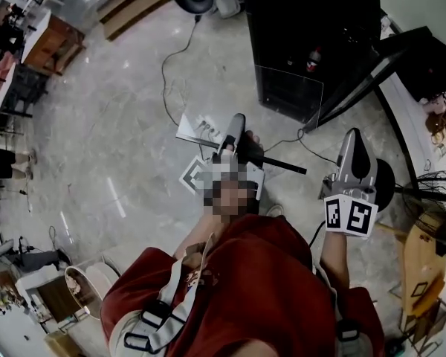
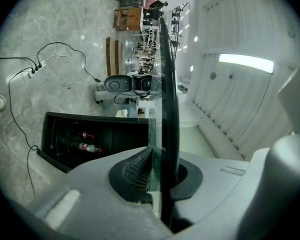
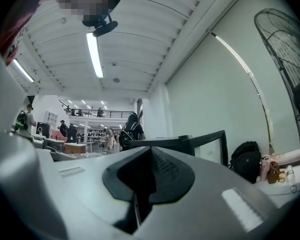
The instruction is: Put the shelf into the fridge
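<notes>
Holding the left gripper out ahead of the chest, over the pale marble floor. Clenching its jaws on the shelf, pinching the glass pane between the ribbed pads right by the black rim. Carrying the shelf roughly level in the air, clear of the floor, short of the fridge and outside it. Passing over a power strip and its cable, both lying on the floor to the left.

Facing the black fridge further ahead, with its door standing open to the right and bottles lying inside.

Holding the right gripper to the right of the shelf and apart from it, with the marker cube turned up towards the head camera. Pressing its jaws together on nothing, the pads meeting with no gap.

Noting, at far right, a dark backpack beyond the open door and a standing fan nearer the person.
</notes>
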{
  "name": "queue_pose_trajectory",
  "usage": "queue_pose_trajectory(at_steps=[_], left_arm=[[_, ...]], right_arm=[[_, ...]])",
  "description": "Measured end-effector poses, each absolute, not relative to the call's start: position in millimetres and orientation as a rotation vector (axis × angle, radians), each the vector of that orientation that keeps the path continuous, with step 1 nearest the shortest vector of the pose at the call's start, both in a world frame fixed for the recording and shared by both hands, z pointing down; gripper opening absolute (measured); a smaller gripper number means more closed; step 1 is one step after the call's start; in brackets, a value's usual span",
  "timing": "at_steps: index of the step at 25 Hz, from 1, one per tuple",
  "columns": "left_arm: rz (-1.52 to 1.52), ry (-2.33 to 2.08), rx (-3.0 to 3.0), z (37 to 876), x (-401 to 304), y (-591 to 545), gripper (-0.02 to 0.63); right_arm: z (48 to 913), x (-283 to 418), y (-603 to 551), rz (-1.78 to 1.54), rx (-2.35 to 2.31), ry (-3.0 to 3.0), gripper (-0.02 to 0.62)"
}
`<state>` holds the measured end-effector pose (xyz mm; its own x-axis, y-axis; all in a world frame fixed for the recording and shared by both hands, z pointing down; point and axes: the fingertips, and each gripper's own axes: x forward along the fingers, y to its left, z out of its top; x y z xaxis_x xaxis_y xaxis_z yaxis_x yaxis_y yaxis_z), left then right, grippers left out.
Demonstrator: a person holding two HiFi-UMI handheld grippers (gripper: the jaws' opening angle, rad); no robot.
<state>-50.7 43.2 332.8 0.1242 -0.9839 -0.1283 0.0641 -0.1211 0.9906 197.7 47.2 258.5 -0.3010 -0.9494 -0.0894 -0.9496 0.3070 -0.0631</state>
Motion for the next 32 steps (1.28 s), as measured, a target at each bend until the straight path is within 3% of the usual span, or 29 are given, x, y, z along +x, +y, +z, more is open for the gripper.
queue_pose_trajectory(at_steps=[11, 32], left_arm=[[-1.088, -0.883, 1.329, 359.9, -64.0, -53.3, 0.017], [-0.934, -0.712, 1.361, 414.3, -32.2, -122.0, 0.017]], right_arm=[[259.1, 152.3, -17.5, 0.01, -1.95, 2.403, -0.002], [281.8, 141.0, -36.3, 0.003, -2.23, 2.227, -0.002]])
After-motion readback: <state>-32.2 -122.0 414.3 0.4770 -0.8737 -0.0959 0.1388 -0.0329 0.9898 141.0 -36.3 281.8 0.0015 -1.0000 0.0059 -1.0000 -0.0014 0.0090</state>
